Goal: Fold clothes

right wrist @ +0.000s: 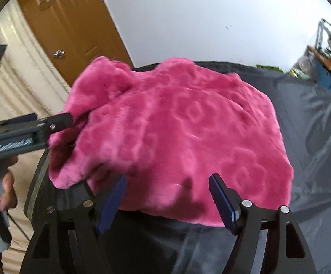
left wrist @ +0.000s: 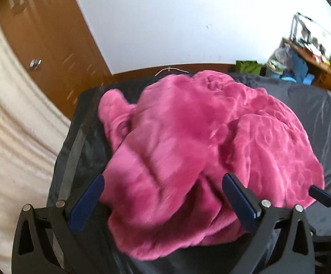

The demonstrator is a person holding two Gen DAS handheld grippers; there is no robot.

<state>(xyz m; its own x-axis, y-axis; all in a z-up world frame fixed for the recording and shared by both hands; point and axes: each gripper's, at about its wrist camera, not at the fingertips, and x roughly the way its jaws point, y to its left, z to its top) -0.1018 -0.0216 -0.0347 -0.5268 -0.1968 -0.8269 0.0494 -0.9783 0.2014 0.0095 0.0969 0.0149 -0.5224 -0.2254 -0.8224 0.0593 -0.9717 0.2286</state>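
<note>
Pink plush garment, embossed with a flower pattern, lying rumpled on a bench covered in dark grey sheeting. It sits directly ahead of both tools and reaches back between their fingers.

The left hand-held gripper stands wide. Pink cloth lies between its blue-padded fingers, unpinched. In the right wrist view its tip meets a raised flap at the garment's left edge.

The right hand-held gripper also stands wide, with the near hem of the garment just ahead of its fingers.

The garment is neither spread flat nor a tidy packet. One sleeve-like lobe lies far ahead and to the left of the left hand-held gripper. This lay fits a piece being spread out as well as one partly turned in.

Judged from the pile, the cloth is thick and slippery. A good grasp would therefore bite deep past the edge and take every layer of the flap. Both tools would best travel level, so that the fold line stays straight.

Count:
- one garment
- two hand-held grippers, each with two fingers
- one bench
- one person's hand in view
- one brown wooden door beyond the bench, to the left
</note>
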